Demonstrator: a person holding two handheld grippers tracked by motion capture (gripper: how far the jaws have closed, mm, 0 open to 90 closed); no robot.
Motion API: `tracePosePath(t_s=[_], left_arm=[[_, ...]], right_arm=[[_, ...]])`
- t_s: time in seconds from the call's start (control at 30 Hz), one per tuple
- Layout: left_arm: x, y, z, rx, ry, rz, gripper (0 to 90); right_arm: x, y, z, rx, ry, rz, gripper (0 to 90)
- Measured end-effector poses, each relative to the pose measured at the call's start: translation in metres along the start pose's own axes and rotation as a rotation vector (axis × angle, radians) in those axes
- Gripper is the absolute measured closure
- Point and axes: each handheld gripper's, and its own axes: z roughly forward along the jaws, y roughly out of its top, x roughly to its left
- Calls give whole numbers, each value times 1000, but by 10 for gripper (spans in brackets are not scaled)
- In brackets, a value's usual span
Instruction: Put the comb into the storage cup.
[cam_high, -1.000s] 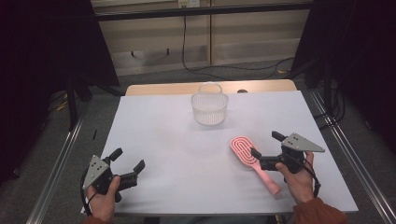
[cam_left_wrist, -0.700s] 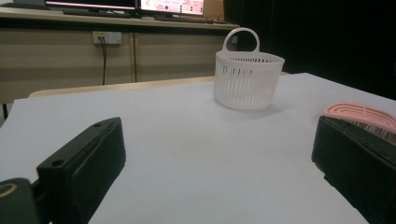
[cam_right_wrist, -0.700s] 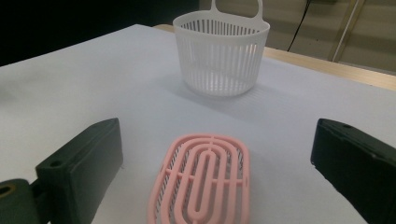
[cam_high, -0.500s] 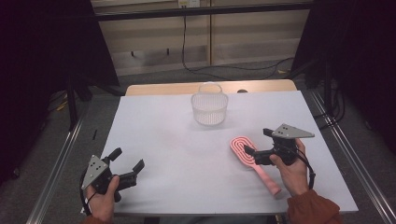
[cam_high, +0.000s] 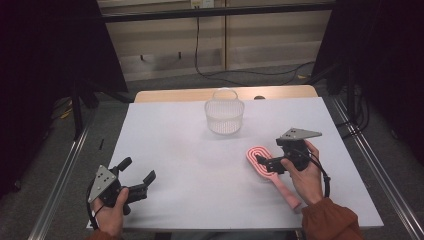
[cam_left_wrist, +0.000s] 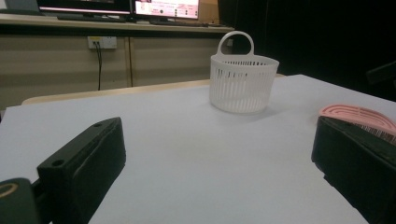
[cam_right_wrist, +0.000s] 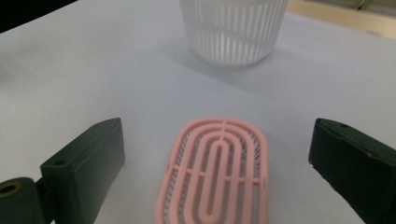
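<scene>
Your left gripper sits at the near left corner of the white table, held low in your left hand. Its jaws stand wide apart with nothing between them, and in the left gripper view only bare table lies in the gap. From that gripper, the white slotted basket stands ahead and somewhat to the right, upright, with its loop handle up. The pink brush shows just past the right jaw in that same view, well apart from this tool.

Moving right across the table, the basket stands near the far edge, well ahead of both tools and touched by neither.

Your right gripper is over the right part of the table, held in your right hand, with the grey three-cornered plate on top. Its jaws are wide open but have just been closing a little. The brush head lies between them, back side up, showing its looped pink ribs, with a clear gap to each jaw, so the pads do not press on it. The brush lies flat on the table, its handle running back under your right hand toward the near edge. Beyond the jaws, straight ahead of this tool, stands the basket.
</scene>
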Motion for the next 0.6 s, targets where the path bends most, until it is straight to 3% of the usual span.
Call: tracePosePath(t_s=[0.13, 0.27, 0.4, 0.5, 0.6], left_arm=[[1, -1, 1, 11, 8, -14, 30], [0, -1, 1, 13, 9, -6, 30], [1, -1, 0, 27, 5, -9, 30], [1, -1, 0, 25, 3, -4, 30], [1, -2, 0, 27, 1, -5, 30]], right_arm=[[-1, 6, 5, 56, -7, 6, 33], [-4, 12, 9, 97, 38, 16, 48], [-5, 16, 11, 147, 26, 1, 40], [-5, 17, 11, 170, 20, -37, 31], [-8, 18, 15, 221, 26, -5, 40]])
